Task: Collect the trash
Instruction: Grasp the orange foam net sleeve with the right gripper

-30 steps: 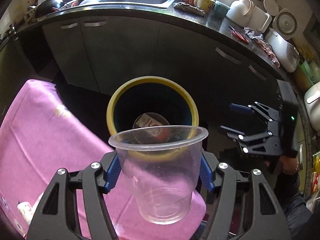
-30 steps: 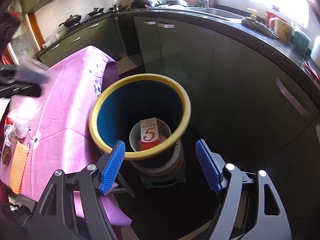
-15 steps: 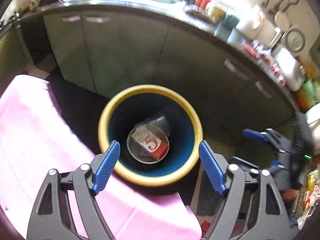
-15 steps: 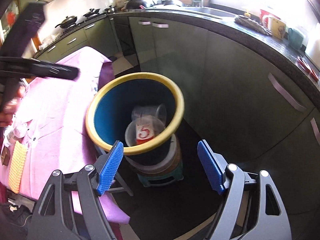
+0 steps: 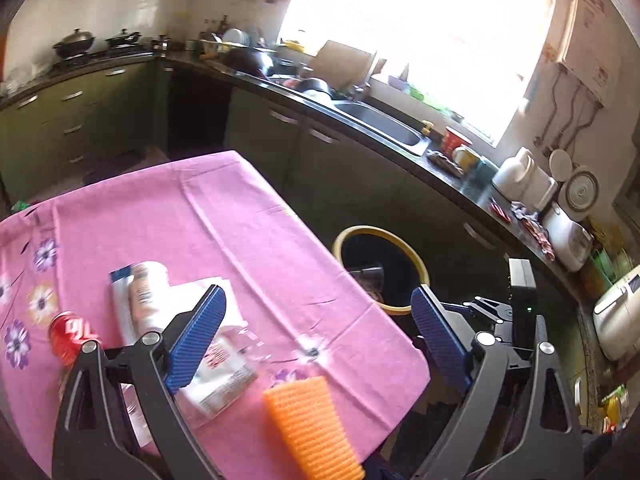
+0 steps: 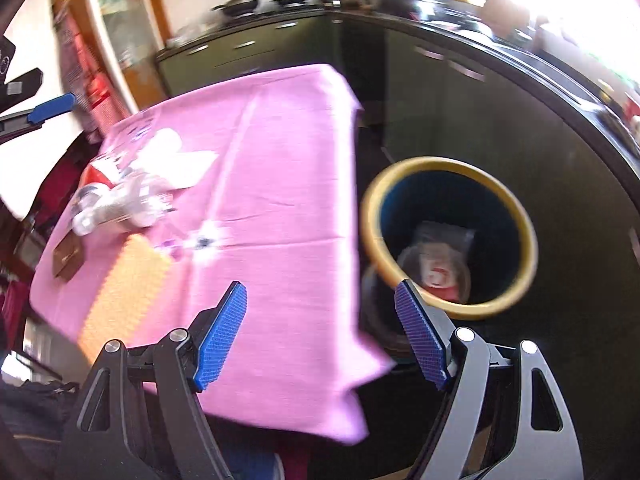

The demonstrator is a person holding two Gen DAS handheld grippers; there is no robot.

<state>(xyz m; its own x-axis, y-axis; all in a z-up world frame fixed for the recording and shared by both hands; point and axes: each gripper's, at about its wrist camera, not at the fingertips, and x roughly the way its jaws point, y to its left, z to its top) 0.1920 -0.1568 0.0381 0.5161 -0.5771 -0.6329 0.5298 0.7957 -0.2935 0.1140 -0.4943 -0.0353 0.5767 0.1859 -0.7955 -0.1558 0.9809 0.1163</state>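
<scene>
- Left gripper (image 5: 316, 330): jaws spread wide, nothing between the blue pads; it hangs above the near part of the pink tablecloth (image 5: 248, 232), over the litter lying there.
- Right gripper (image 6: 320, 330): jaws likewise wide apart and empty; it hangs at the table's edge, with the left pad over the cloth and the right pad in line with the bin's rim. This view is motion-blurred.
- Trash bin (image 5: 380, 268): yellow-rimmed, dark blue inside, standing just beside the table on the side toward the counter. It holds a clear plastic cup (image 6: 444, 236) and a red-and-white carton (image 6: 438, 278) resting in a round container at the bottom.
- Trash on the table: a red can (image 5: 68, 334) lying on its side at the left; just beside it a blue-and-white tube (image 5: 122, 300) and a white bottle (image 5: 146, 292); a white paper sheet (image 5: 196, 286) under the left pad; a crumpled clear wrapper with red print (image 5: 224, 364) between the pads.
- Orange ribbed sponge (image 5: 312, 424): lies at the near edge of the cloth, below the gap between the left gripper's jaws.
- Surroundings: a dark counter with a steel sink (image 5: 380, 124) curves behind the bin, above green cabinets (image 5: 280, 132); appliances and cups stand along it at right.
</scene>
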